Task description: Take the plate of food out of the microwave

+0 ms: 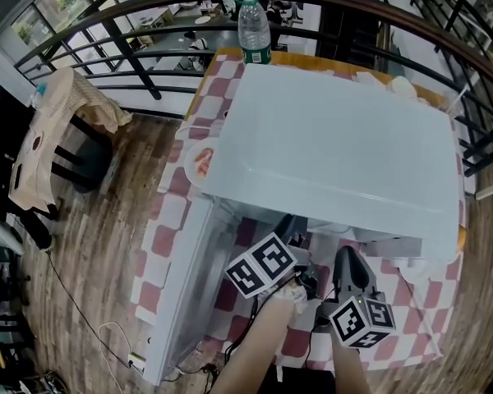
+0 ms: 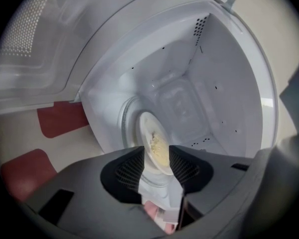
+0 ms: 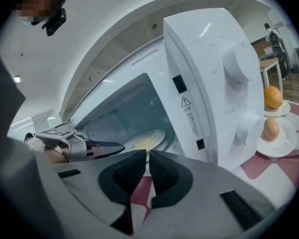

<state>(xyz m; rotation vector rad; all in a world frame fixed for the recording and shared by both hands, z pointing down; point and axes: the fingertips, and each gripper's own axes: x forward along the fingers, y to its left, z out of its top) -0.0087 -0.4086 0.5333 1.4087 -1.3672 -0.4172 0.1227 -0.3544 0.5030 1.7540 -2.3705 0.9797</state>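
The big white microwave (image 1: 337,138) sits on a table with a red and white cloth (image 1: 168,212). In the head view it fills the middle of the frame. Its door (image 1: 185,294) hangs wide open at the lower left, so there is room to reach in.

The left gripper (image 2: 157,166) points into the open front. Its jaws are wide apart, and I think that is so they can fit around the rim. The right gripper (image 3: 147,166) waits outside. Its jaws are almost together with only a thin gap, and nothing is in it. It looks like it is keeping out of the way.

The plate (image 2: 157,143) is inside the microwave, low on the round turning tray. It shows right between the left jaws, but I cannot tell if they touch it. A little yellow food (image 2: 158,147) lies on it.

The head view looks down on the roof, so it cannot show the plate at all. The left gripper view looks right inside. Only the right gripper view shows the left gripper from the side, just beside the plate, and an orange (image 3: 273,97) and an egg (image 3: 271,129) on small dishes at the right.
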